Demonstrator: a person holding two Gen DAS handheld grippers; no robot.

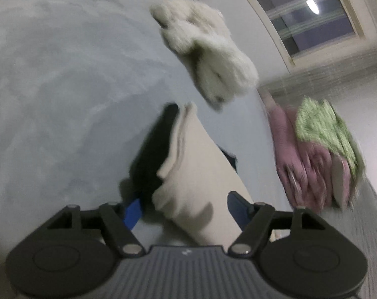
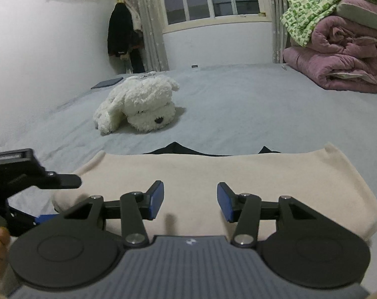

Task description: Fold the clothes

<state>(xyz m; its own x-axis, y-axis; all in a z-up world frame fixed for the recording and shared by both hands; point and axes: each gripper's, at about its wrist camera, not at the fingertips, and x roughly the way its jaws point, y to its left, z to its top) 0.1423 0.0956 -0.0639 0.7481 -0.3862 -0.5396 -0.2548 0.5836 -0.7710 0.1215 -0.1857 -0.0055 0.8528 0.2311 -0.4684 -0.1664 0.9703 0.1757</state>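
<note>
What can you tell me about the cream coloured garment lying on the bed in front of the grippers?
The cream soft-knit garment lies folded flat on the grey bedsheet, its far edge lifting slightly at both corners. A black garment peeks out from beneath that far edge. In the left wrist view the layered folded edges show along one side. The right gripper hovers open over it, and the left gripper straddles one end, pads not pressing.

You have a plain cream garment [image 2: 213, 172] over a black one [image 2: 174, 149] on a pale grey-blue sheet [image 2: 238, 99], a white plush dog [image 2: 141, 104], a mauve quilt [image 2: 343, 59] under green-and-white patterned cloth [image 2: 305, 10], and blue gripper pads [image 2: 155, 200].
</note>
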